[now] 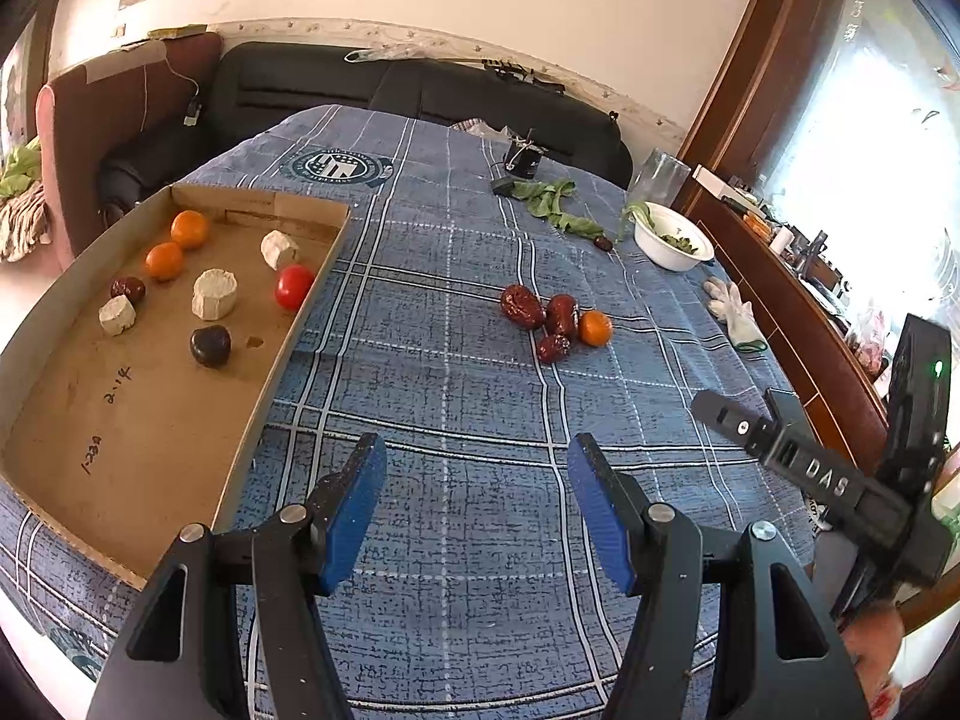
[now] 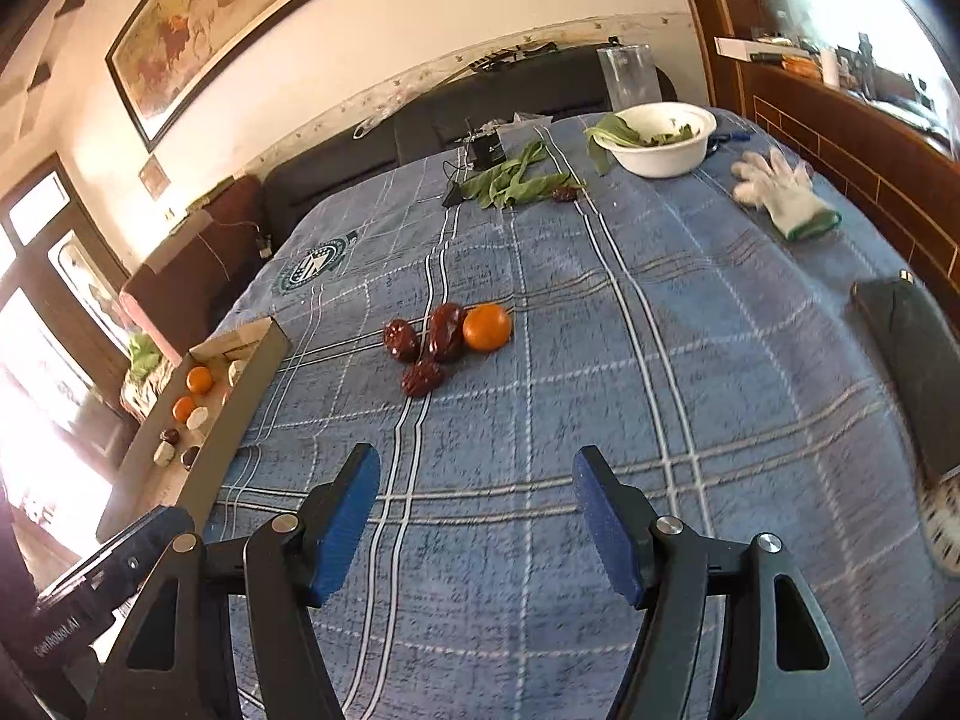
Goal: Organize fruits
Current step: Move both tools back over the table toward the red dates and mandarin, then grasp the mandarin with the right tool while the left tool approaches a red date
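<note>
On the blue plaid cloth lie three red dates (image 1: 522,306) (image 2: 447,330) and a small orange (image 1: 595,327) (image 2: 486,327), bunched together mid-table. A cardboard tray (image 1: 150,432) (image 2: 240,402) at the left holds two oranges (image 1: 189,229), a red tomato (image 1: 294,286), a date (image 1: 128,288), a dark fruit (image 1: 210,346) and three pale chunks (image 1: 214,294). My left gripper (image 1: 477,510) is open and empty, well short of the bunch. My right gripper (image 2: 477,516) is open and empty, also short of it.
A white bowl of greens (image 1: 673,237) (image 2: 663,141), loose leaves (image 2: 510,180), a lone date (image 2: 564,193), a glass jar (image 2: 627,78) and a small black device (image 2: 486,147) stand at the far end. A white glove (image 2: 780,189) and a dark case (image 2: 912,360) lie at the right.
</note>
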Demonstrator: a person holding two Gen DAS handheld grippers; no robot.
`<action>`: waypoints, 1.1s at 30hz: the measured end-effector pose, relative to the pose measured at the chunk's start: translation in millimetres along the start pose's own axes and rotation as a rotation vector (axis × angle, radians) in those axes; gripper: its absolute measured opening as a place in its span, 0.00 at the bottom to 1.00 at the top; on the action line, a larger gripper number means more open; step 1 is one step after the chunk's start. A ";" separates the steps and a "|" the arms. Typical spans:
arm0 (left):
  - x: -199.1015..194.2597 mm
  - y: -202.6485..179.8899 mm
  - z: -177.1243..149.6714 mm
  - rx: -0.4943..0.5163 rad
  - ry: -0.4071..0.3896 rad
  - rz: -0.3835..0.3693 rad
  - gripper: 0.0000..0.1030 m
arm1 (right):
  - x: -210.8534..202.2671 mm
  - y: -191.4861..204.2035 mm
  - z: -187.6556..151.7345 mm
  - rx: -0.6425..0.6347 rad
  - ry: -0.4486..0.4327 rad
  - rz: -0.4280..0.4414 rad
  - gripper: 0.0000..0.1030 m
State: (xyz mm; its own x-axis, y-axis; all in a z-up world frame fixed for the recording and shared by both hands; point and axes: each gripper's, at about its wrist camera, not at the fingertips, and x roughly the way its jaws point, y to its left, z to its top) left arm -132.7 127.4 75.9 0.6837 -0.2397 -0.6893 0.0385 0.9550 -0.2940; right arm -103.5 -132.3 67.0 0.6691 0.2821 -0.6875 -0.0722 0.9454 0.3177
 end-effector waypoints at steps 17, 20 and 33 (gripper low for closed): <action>11.6 0.7 -1.4 0.005 0.034 0.030 0.61 | 36.1 -22.4 28.2 -0.081 0.075 -0.065 0.69; 8.0 2.5 -0.4 0.002 0.027 0.045 0.61 | 35.8 -38.8 39.2 -0.058 0.045 -0.060 0.69; 23.7 6.1 0.9 0.001 0.068 0.046 0.61 | 102.4 -15.9 77.8 -0.056 0.078 -0.004 0.49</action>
State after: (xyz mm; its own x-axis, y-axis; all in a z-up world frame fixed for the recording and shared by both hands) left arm -115.6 127.7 58.3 0.6334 -0.2071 -0.7456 0.0093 0.9655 -0.2603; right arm 23.8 -131.1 42.3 0.6096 0.2886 -0.7383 -0.1128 0.9535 0.2796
